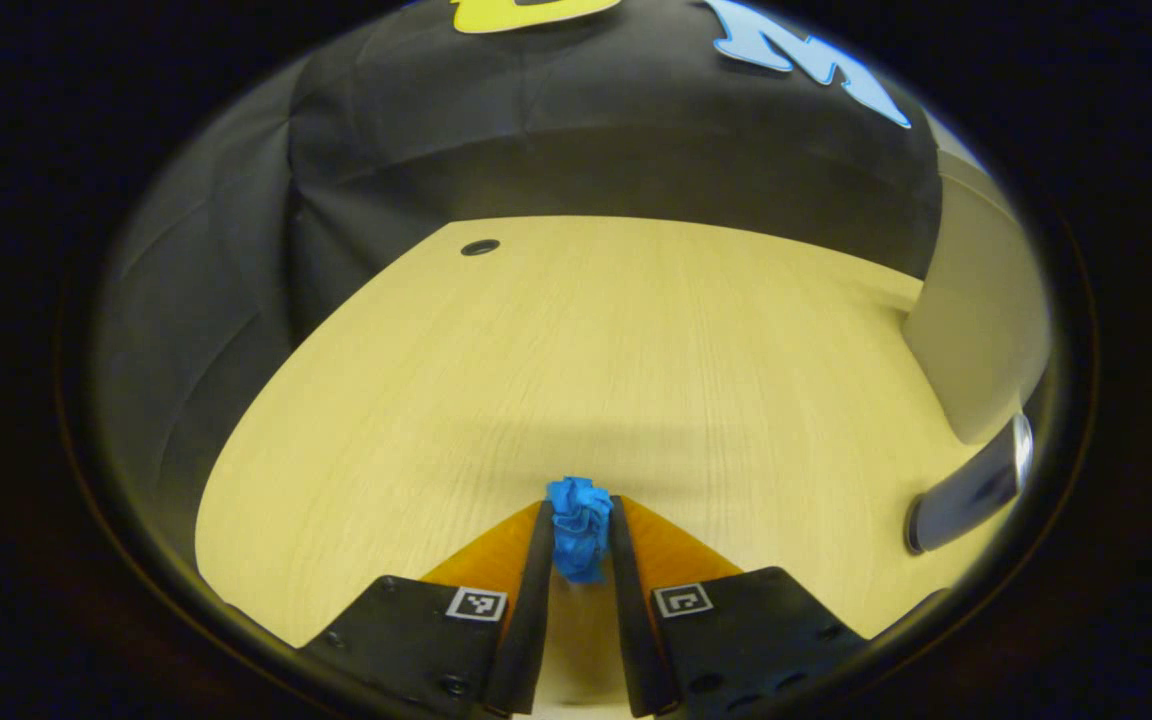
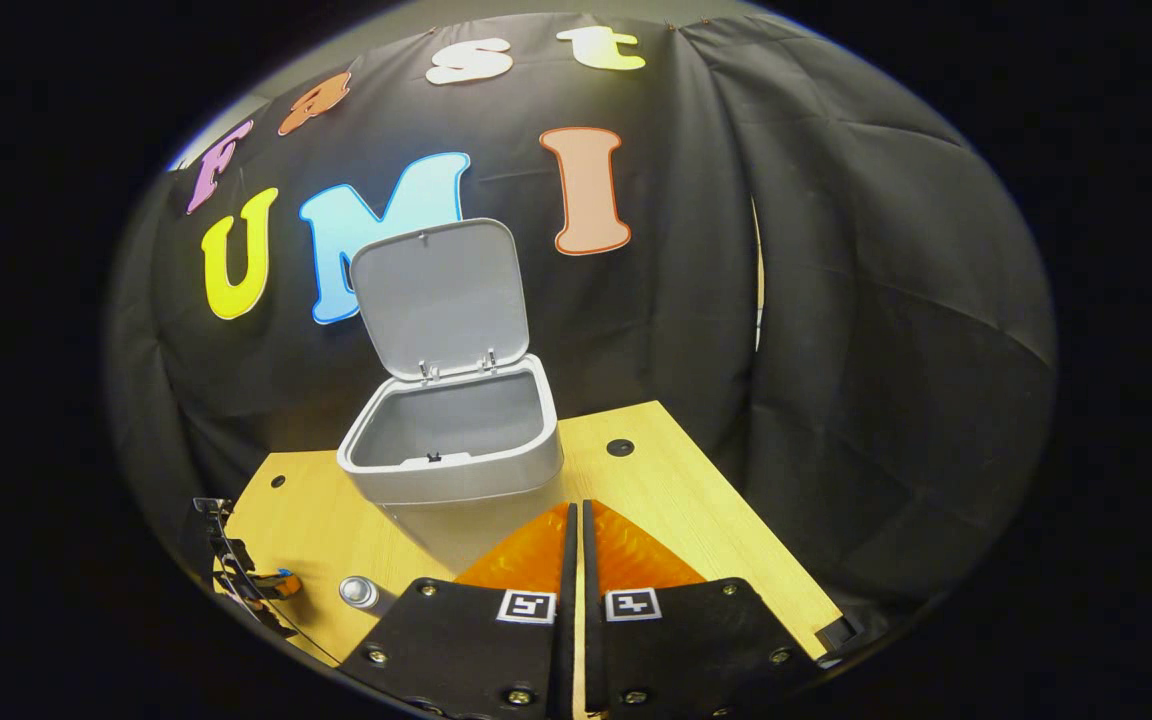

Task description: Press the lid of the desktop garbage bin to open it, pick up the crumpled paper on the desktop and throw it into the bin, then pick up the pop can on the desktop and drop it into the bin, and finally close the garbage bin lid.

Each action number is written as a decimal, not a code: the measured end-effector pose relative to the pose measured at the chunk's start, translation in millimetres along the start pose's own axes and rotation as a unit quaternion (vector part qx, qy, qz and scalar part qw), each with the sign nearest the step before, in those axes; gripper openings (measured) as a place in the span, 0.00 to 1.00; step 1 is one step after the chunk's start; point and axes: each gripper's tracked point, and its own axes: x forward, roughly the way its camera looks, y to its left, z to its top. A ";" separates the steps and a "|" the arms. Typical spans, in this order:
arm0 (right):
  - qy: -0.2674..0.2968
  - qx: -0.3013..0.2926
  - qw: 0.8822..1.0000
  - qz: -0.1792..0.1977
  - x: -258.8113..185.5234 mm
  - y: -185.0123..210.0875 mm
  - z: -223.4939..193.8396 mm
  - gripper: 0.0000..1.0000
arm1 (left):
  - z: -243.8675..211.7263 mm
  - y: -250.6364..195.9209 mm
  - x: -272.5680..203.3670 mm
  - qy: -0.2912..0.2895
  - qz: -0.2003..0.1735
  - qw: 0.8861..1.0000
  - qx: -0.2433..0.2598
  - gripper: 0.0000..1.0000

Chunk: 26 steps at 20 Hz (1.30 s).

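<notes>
The blue crumpled paper [image 1: 579, 525] sits pinched between the two fingers of my left gripper [image 1: 579, 520], low over the wooden desktop [image 1: 586, 350]; I cannot tell whether it touches the wood. The dark pop can [image 1: 971, 490] with a silver end is at the right edge of the left gripper view, below the grey bin's wall [image 1: 981, 330]. In the right gripper view the grey bin [image 2: 456, 460] stands open with its lid [image 2: 441, 295] tipped up. My right gripper [image 2: 576, 525] hangs shut and empty just in front of it. The can's top [image 2: 359, 592] and the left gripper [image 2: 246, 585] are at lower left.
Black cloth walls enclose the desk on the far and side edges. A round cable hole [image 1: 480, 246] lies near the desk's far corner and another [image 2: 620, 447] lies right of the bin. Bare wood spreads ahead of the left gripper.
</notes>
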 end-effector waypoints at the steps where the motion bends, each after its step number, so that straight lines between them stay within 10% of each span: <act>1: 0.000 0.000 1.000 0.001 -1.4 0.2 -1.2 0.04 | 7.3 2.4 -1.5 0.000 0.006 1.000 0.000 0.39; 15: -0.001 0.003 1.000 0.014 -5.9 3.7 -5.8 0.04 | 237.4 -12.6 -45.3 -0.079 0.005 0.997 0.013 0.39; 16: -0.002 0.004 1.000 0.014 -6.7 3.1 -5.9 0.04 | 200.8 12.7 -49.6 -0.093 0.001 0.995 0.019 0.39; 26: 0.001 0.020 1.000 0.009 -11.5 -7.9 -18.5 0.04 | 349.5 -84.3 -108.7 -0.205 -0.059 0.975 0.057 0.42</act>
